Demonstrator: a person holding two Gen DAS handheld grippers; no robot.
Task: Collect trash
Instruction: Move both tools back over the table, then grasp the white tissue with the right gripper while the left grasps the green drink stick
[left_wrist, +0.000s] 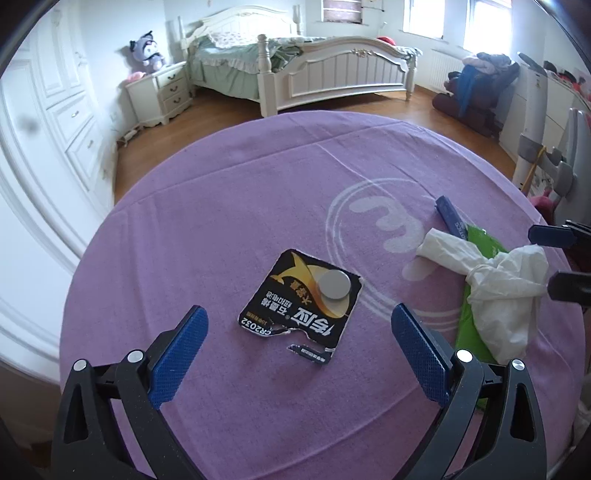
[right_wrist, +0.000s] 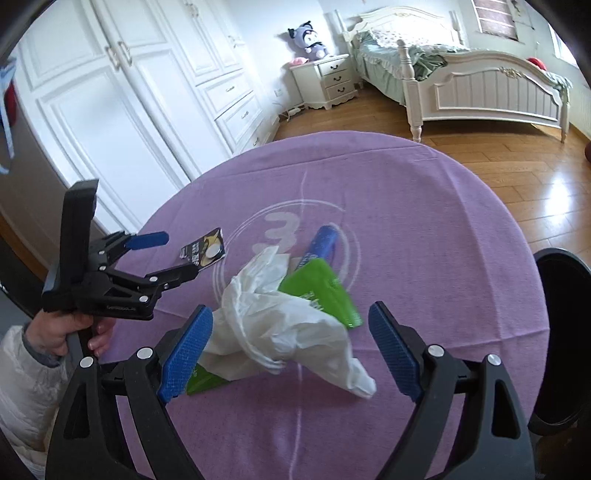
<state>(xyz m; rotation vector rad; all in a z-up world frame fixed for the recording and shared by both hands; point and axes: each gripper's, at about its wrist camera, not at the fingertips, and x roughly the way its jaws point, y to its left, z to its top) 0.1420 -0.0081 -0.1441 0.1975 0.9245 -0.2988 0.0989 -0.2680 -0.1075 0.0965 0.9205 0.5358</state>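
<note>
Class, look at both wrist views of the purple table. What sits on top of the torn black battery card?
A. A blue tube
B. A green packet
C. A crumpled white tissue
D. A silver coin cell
D. A round silver coin cell rests on the torn black battery card, while the tissue, green packet and blue tube lie apart from it, off to one side of the table.

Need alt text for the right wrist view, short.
The open right gripper hovers over a crumpled white plastic bag lying on a green packet and a blue tube on a purple tablecloth. At left, a hand holds the open left gripper near a torn coin-battery card.
</note>
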